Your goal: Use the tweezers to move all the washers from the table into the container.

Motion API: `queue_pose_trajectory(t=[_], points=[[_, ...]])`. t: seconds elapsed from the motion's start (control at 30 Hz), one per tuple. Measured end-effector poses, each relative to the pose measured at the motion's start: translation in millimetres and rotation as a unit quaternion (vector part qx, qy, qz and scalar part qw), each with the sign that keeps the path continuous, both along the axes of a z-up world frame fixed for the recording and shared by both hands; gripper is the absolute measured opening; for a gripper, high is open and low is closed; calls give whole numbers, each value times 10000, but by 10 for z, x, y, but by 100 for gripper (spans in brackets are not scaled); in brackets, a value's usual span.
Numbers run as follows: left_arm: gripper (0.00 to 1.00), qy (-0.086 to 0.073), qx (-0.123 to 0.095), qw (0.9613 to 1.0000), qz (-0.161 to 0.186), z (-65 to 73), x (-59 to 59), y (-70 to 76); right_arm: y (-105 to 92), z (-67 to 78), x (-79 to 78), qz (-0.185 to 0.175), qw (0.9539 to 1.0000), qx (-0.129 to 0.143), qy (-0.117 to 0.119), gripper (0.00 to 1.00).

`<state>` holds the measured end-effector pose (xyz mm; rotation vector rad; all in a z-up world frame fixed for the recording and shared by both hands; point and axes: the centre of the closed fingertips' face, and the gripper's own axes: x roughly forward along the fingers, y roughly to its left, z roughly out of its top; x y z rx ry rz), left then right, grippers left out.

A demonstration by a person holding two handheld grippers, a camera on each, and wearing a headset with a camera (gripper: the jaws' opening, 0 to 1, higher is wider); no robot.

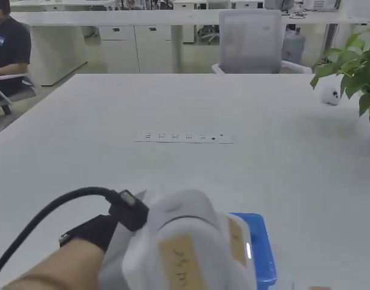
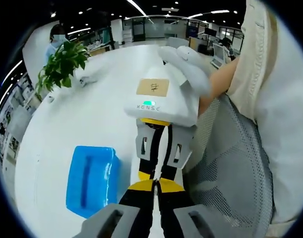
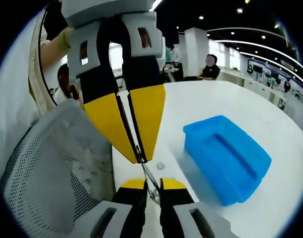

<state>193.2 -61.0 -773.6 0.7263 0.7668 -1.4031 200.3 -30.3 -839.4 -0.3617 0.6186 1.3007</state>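
The right gripper [image 3: 152, 187] is closed to a narrow slit on the tweezers [image 3: 147, 173], clamping one end of the thin metal legs between its yellow-tipped jaws. The left gripper [image 3: 140, 154] enters the right gripper view from above and meets the right gripper tip to tip. Its jaws are likewise almost closed, with the legs of the tweezers running up between them. In the left gripper view the two sets of jaws meet head-on, both narrow. One washer [image 3: 160, 166] lies flat on the white bench [image 3: 206, 101], just beside the point where the jaw tips meet, and neither gripper touches it. The container [image 3: 226, 158], a blue rectangular box with a long recess in its upper face, sits on the bench near the grippers and apart from the washer. Whether it holds any washers cannot be told. A mesh chair back [image 3: 52, 163] stands close to the bench edge on the opposite side of the grippers. A potted plant [image 2: 61, 62] stands farther off on the bench.
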Motion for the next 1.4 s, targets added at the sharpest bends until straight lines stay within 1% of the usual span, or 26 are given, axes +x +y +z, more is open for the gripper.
queue_pose_trajectory(t=[0.1,0.2,0.33,0.43,0.47,0.5,0.53,0.57,0.63,0.67,0.7,0.73,0.8,0.87,0.9,0.93,0.97,1.03,1.07,1.13,1.17,1.23,1.27,1.3,1.33,1.4], points=[[3,-16,-218,9993,311,7,65,1,-36,2,61,-131,9998,50,122,4],[20,45,-555,9954,781,21,105,41,-75,-1,101,-346,9989,126,293,3],[38,124,-930,9832,1568,-2,132,232,-87,2,137,-677,9956,325,564,3],[49,198,-1232,9668,2230,-38,133,407,-109,4,179,-950,9906,503,850,2],[52,244,-1371,9574,2531,-56,124,492,-117,3,201,-1110,9862,638,1048,2],[54,256,-1402,9547,2613,-61,122,515,-131,-1,213,-1217,9827,713,1201,2],[58,219,-1579,9418,2960,-69,138,600,-141,-1,232,-1324,9793,796,1308,3],[60,179,-1708,9323,3184,-76,145,657,-155,8,248,-1419,9757,896,1411,3],[66,-11,-1994,9085,3673,-80,173,788,-184,45,283,-1603,9679,1134,1570,3],[69,-60,-2139,8948,3918,-83,176,855,-207,60,295,-1669,9652,1208,1612,3],[71,-51,-2214,8884,4022,-85,160,881,-224,61,305,-1704,9638,1229,1641,3],[73,-112,-2277,8800,4166,-80,156,931,-235,64,313,-1756,9614,1269,1698,3],[76,-454,-2268,8778,4195,-48,170,1008,-238,79,335,-1850,9563,1376,1797,3],[79,-686,-2410,8664,4320,26,212,1048,-243,97,354,-1884,9537,1456,1839,3],[81,-842,-2548,8558,4423,89,239,1070,-252,121,365,-1899,9521,1512,1862,3],[83,-951,-2660,8484,4476,130,261,1082,-255,142,369,-1914,9507,1551,1883,3],[85,-1036,-2787,8363,4607,170,285,1107,-268,177,374,-1933,9487,1615,1911,3],[89,-1118,-2918,8183,4825,196,320,1156,-296,238,384,-1985,9460,1689,1928,3],[91,-1253,-2870,8150,4876,199,333,1195,-309,265,389,-1990,9456,1724,1911,3],[93,-1608,-2579,8186,4874,175,345,1295,-344,334,419,-2026,9436,1821,1882,3],[94,-1702,-2555,8143,4926,189,351,1317,-359,364,442,-2077,9413,1878,1887,3],[99,-1854,-2677,8014,5016,241,377,1354,-385,418,469,-2096,9401,1924,1879,3],[99,-1855,-2699,7979,5061,263,372,1375,-407,463,502,-2126,9394,1965,1834,3],[99,-1885,-2832,7896,5107,306,383,1386,-417,489,515,-2128,9394,1971,1826,3],[99,-1915,-2875,7857,5132,321,383,1396,-430,539,541,-2133,9400,1978,1784,3],[99,-2002,-2794,7840,5169,319,384,1432,-452,605,587,-2129,9419,1961,1706,3]])
